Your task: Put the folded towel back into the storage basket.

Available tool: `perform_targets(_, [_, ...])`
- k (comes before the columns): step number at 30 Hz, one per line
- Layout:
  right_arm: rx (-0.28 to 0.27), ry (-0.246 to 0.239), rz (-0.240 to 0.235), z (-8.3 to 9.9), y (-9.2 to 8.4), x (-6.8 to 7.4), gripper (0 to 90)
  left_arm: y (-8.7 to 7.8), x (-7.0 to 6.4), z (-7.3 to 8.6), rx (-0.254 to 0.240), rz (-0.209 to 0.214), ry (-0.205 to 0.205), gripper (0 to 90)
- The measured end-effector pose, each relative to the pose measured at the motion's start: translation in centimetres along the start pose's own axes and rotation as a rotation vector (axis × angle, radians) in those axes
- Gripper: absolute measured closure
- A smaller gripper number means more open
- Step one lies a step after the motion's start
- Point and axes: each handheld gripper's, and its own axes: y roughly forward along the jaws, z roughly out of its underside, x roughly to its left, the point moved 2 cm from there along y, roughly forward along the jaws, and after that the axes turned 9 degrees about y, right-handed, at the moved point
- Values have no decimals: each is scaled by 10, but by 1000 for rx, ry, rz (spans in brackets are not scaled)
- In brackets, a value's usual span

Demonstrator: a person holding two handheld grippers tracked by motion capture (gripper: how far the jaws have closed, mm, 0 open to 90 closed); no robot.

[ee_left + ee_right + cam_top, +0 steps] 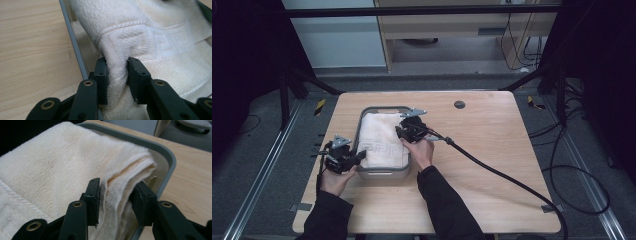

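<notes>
A folded white towel (379, 137) lies in a grey tray (382, 108) on the wooden table. My left gripper (361, 156) reaches in from the tray's near left corner. In the left gripper view the left gripper (117, 62) has a pinched ridge of towel (150, 30) between its pads, just inside the tray rim (75, 42). My right gripper (402, 132) is at the tray's right side. In the right gripper view the right gripper (116, 182) straddles the towel's (62, 157) layered folded edge, which touches both pads, close to the tray wall (162, 152).
The wooden table (492, 150) has bare room to the right of the tray and in front of it. A small dark round disc (459, 104) sits near the far edge. The right gripper's black cable (502, 175) trails across the table to the front right.
</notes>
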Motion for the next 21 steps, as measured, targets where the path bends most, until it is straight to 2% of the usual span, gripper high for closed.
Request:
perform_targets(1, [-3,-29,7,-1,-2,-1,598,-1,0,0,-3,-2,-2,689])
perform_targets(3, [-21,-40,3,-3,-5,-1,590,-4,0,-1,-21,-22,0,683])
perform_targets(4, [-21,-40,3,-3,-5,-1,590,-4,0,-1,-21,-22,0,680])
perform_targets(9, [-75,-30,-3,-12,-23,-5,555,-21,1,-8,-107,-30,-5,667])
perform_targets(10, [-75,-30,-3,-12,-23,-5,555,-21,1,-8,-107,-30,-5,661])
perform_targets(11, [-79,-27,-6,-13,-26,-6,549,-25,-1,-10,-128,-31,-2,661])
perform_targets(13, [-101,-23,-7,-15,-38,-10,511,-30,-3,-12,-153,-43,6,637])
perform_targets(18, [-123,-13,-23,-16,-54,-18,457,-35,-8,-14,-168,-47,23,607])
perform_targets(21, [-138,-18,-22,-17,-73,-27,403,-38,-13,-14,-179,-40,35,576])
